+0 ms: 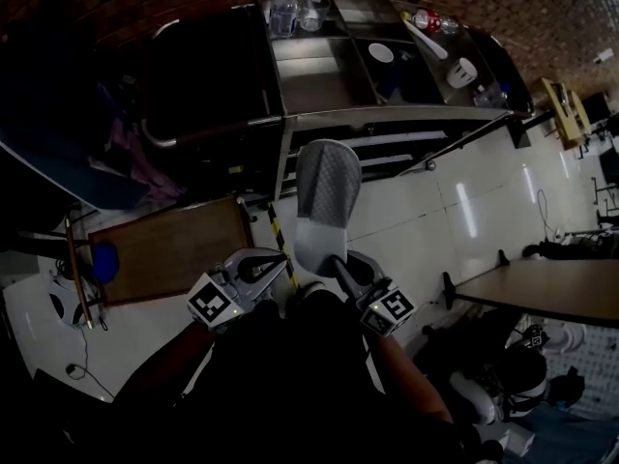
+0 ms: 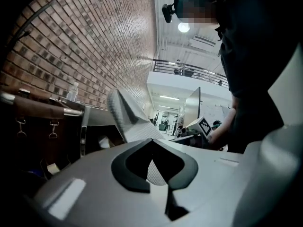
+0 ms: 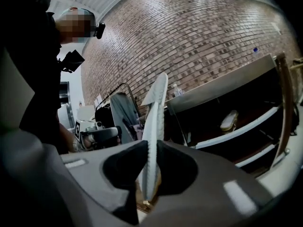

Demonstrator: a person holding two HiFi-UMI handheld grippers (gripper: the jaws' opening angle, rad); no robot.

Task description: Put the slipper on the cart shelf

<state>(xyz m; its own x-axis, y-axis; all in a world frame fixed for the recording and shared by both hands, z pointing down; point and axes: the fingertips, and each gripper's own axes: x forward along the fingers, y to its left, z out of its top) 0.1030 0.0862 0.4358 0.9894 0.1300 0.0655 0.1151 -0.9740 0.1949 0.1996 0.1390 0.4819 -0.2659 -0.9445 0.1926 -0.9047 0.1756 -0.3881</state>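
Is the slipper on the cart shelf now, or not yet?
Not yet. The right tool grips the slipper in the air, short of the cart.

Pale grey waffle-patterned fabric slipper [image 1: 327, 201], grey left tongs [image 1: 283, 261] and right tongs [image 1: 334, 264] with black-and-white square markers [image 1: 213, 304], yellow-and-black striped floor tape [image 1: 278, 230] beyond left tongs, red-brown brick wall [image 3: 199, 41] ahead

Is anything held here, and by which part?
The slipper, clamped across its sole at the heel end by the right gripper.
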